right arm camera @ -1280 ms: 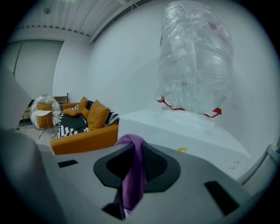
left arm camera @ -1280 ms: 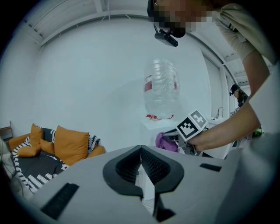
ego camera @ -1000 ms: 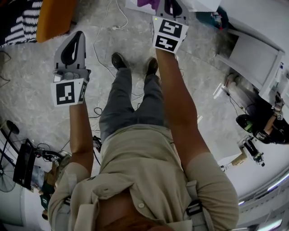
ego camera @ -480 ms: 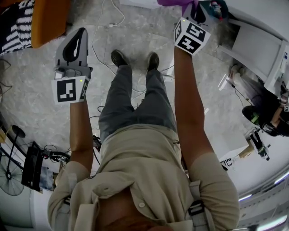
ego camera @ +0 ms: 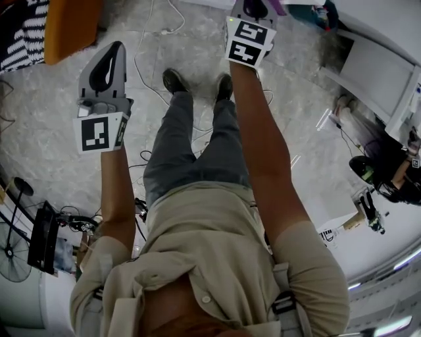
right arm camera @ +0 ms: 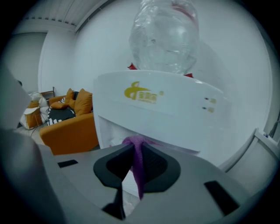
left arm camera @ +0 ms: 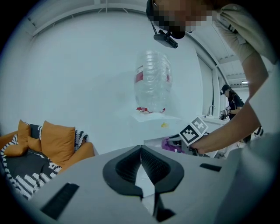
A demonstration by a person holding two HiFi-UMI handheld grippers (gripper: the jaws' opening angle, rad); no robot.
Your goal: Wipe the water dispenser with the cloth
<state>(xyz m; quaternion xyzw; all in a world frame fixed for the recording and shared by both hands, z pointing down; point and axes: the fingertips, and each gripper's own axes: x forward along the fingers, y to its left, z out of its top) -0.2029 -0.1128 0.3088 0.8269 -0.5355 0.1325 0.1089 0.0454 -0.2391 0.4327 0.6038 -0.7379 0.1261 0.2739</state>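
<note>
The white water dispenser fills the right gripper view, a clear bottle upside down on its top. My right gripper is shut on a purple cloth, held right at the recess under the dispenser's front panel. The head view shows this gripper stretched forward at the top edge, a bit of the cloth beside it. My left gripper hangs apart on the left, shut and empty. In the left gripper view it faces the dispenser from a distance.
An orange sofa with cushions and a striped pillow stands left of the dispenser. Cables trail over the marbled floor by my feet. A white cabinet and another person are on the right.
My right gripper swung right with the cloth, then came back left across the dispenser's front. The left gripper stayed nearly still.
</note>
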